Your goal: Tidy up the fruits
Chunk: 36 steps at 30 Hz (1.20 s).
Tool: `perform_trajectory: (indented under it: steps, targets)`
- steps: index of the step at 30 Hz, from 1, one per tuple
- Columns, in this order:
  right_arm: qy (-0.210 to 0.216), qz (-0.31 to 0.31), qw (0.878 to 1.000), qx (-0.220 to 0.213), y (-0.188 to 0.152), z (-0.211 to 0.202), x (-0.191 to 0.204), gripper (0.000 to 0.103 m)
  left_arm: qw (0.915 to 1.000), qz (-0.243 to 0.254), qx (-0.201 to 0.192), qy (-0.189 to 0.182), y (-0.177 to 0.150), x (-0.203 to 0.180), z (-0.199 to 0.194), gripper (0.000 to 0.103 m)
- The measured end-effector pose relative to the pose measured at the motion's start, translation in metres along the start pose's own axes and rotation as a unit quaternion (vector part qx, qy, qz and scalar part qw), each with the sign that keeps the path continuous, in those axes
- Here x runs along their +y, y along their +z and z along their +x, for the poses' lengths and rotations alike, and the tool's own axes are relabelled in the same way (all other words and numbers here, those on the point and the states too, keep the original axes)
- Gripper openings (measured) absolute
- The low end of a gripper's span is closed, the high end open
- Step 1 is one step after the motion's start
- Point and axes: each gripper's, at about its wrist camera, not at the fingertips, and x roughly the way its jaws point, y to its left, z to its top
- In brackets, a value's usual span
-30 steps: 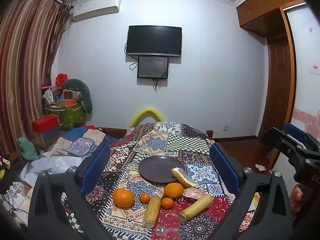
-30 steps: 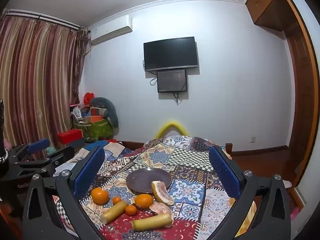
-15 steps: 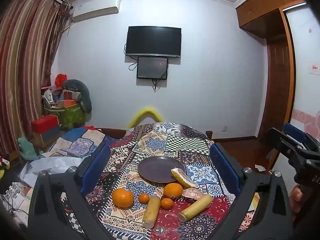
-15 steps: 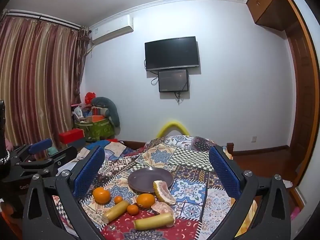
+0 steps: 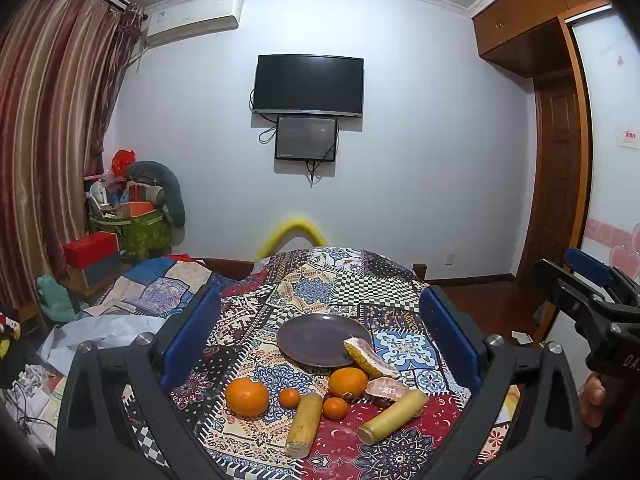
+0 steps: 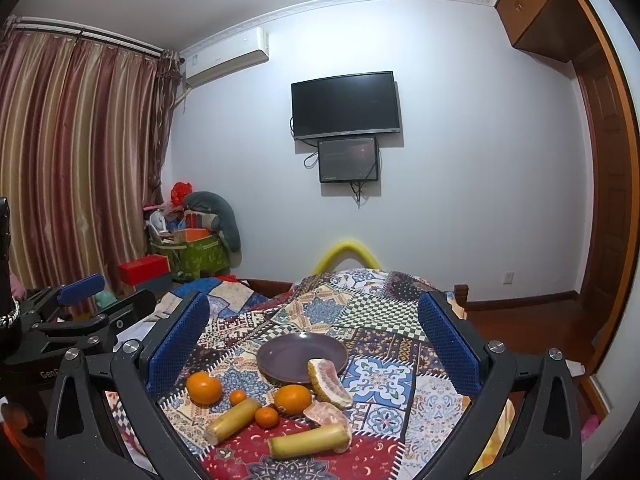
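Note:
An empty dark purple plate [image 5: 323,339] [image 6: 302,357] sits on a patchwork-covered table [image 5: 352,284]. In front of it lie two oranges [image 5: 246,396] [image 5: 347,382], two small tangerines [image 5: 289,397] [image 5: 335,408], two yellow-green sugarcane pieces [image 5: 304,424] [image 5: 394,410] and two pomelo wedges [image 5: 370,358] [image 5: 386,388]; one wedge leans on the plate's rim. My left gripper [image 5: 320,340] is open and empty, well above and short of the fruit. My right gripper [image 6: 312,344] is open and empty too. Each gripper shows at the side of the other's view.
A yellow foam-padded chair back [image 5: 294,234] rises behind the table. Piled boxes and bags [image 5: 128,224] stand at the back left by striped curtains. A TV [image 5: 309,85] hangs on the far wall. A wooden door [image 5: 560,184] is on the right.
Both views drift slightly; the right view has edged a little to the right and nearer. The fruit and plate have not moved. Both grippers stay open.

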Motion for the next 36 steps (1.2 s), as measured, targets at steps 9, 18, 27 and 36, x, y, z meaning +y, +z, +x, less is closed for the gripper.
perform_trajectory:
  steps: [9,18,27,36]
  targets:
    - [0.0,0.001,1.0,-0.001,0.0013,0.0003,0.0002,0.103,1.0,0.0,-0.002,0.002,-0.0004,0.0037,0.0005,0.101]
    - [0.002,0.0,1.0,-0.003,-0.0024,-0.0007,0.0011,0.103,1.0,0.004,-0.003,0.002,-0.0009,0.003,0.0002,0.101]
    - [0.004,0.0,1.0,-0.004,-0.0033,-0.0012,0.0041,0.103,1.0,0.004,-0.003,0.002,-0.0027,0.0035,0.0003,0.101]
    - [0.005,0.0,1.0,0.0,-0.0051,-0.0006,0.0038,0.103,1.0,0.0,0.003,0.006,-0.0038,0.0044,0.0025,0.101]
